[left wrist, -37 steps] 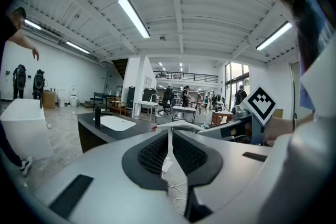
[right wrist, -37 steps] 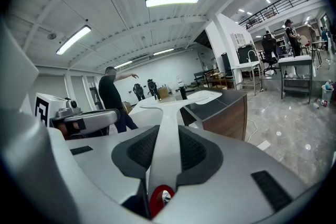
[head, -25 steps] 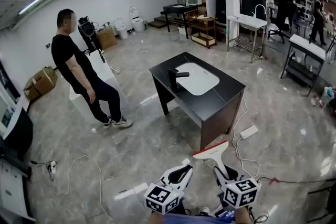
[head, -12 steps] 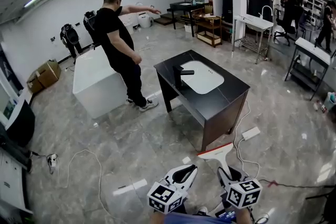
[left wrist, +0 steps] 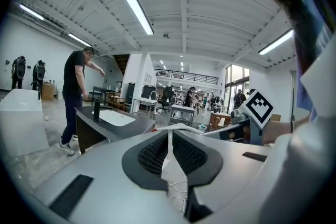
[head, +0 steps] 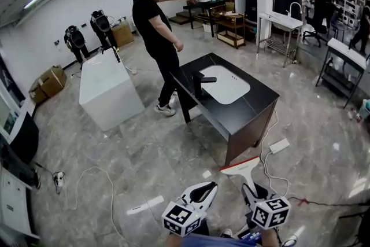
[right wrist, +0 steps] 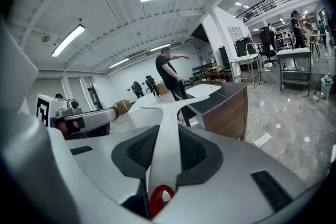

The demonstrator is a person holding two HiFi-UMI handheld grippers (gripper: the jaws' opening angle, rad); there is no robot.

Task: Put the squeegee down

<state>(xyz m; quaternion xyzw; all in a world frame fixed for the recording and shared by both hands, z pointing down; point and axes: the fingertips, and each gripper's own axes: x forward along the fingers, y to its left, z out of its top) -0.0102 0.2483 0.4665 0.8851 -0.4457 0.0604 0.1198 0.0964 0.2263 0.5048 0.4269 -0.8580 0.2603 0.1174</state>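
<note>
The squeegee (head: 240, 168) is white with a red-edged blade, held low over the grey floor in the head view. My right gripper (head: 249, 187) is shut on its handle. In the right gripper view the white handle (right wrist: 167, 128) runs up between the dark pads (right wrist: 137, 149) to the blade, which points toward the black table (right wrist: 226, 105). My left gripper (head: 207, 188) hangs beside it on the left. Its jaws (left wrist: 169, 136) are shut, with nothing between them. The black table (head: 254, 110) with a white basin stands a step ahead of both grippers.
A person (head: 161, 32) in black stands at the table's far left corner, beside a white block (head: 107, 89). A black faucet (head: 198, 83) rises by the basin. Cables (head: 87, 179) and a power strip (head: 279, 146) lie on the floor. Metal tables (head: 347, 58) stand at the right.
The person has walked from the far left to the table's far corner. The table sits slightly closer in the head view. Both grippers keep their hold and place in view.
</note>
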